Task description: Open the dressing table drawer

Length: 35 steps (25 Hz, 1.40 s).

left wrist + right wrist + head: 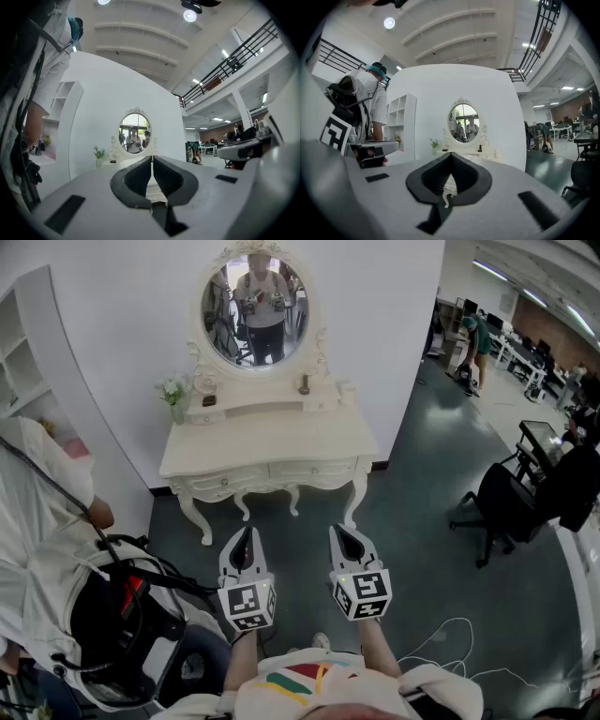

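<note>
A white dressing table [272,442] with an oval mirror [255,310] stands against the white wall ahead. Its two front drawers [314,470] are closed, side by side under the top. My left gripper [247,532] and right gripper [340,531] are held level in front of the table, short of its legs and touching nothing. Both are shut with nothing between their jaws. In the left gripper view the shut tips [152,158] point at the mirror [134,133]. The right gripper's tips [451,154] also face the table [476,152].
A person with a black backpack and cables [103,615] stands close at the left. White shelves [23,343] line the left wall. A flower vase [175,395] and small items sit on the tabletop. A black office chair [502,507] stands at the right, with white cables [450,634] on the floor.
</note>
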Tool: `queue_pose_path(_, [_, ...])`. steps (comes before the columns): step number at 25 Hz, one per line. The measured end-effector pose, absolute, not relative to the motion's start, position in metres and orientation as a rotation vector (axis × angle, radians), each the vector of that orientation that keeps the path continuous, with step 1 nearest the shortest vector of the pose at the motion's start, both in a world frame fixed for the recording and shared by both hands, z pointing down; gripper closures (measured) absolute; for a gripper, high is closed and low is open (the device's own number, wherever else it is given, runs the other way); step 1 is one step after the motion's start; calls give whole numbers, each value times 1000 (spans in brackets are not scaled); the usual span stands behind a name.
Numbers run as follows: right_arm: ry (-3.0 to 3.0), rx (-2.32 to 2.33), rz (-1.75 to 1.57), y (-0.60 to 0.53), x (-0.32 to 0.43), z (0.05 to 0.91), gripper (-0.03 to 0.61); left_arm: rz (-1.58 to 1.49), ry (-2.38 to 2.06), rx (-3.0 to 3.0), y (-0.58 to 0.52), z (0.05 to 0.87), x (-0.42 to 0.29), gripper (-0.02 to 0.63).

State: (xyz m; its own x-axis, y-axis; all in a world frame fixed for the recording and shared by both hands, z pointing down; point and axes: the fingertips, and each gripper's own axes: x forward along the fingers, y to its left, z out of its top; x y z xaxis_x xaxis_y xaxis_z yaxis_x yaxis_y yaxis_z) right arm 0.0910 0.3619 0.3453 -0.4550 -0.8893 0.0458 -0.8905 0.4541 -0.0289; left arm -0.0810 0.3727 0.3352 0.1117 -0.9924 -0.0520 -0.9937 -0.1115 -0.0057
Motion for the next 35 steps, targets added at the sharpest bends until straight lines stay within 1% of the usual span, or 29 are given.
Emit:
queue_pose_path(11, [-2637, 1620, 65, 346, 99, 348, 578, 57, 2089, -2305, 360, 335, -76, 598])
queue_pose_path(17, [-2702, 1637, 122, 329, 105, 343, 578, 42, 2117, -2295, 347, 338, -76, 598])
queue_pose_path(26, [-2770, 1587, 69, 309, 123, 340, 578, 73, 2118, -2202, 335, 323, -60, 598])
queue_pose_path(35, [-2799, 1501, 7, 277, 129, 343, 578, 109, 2150, -2153, 298, 325, -62, 598])
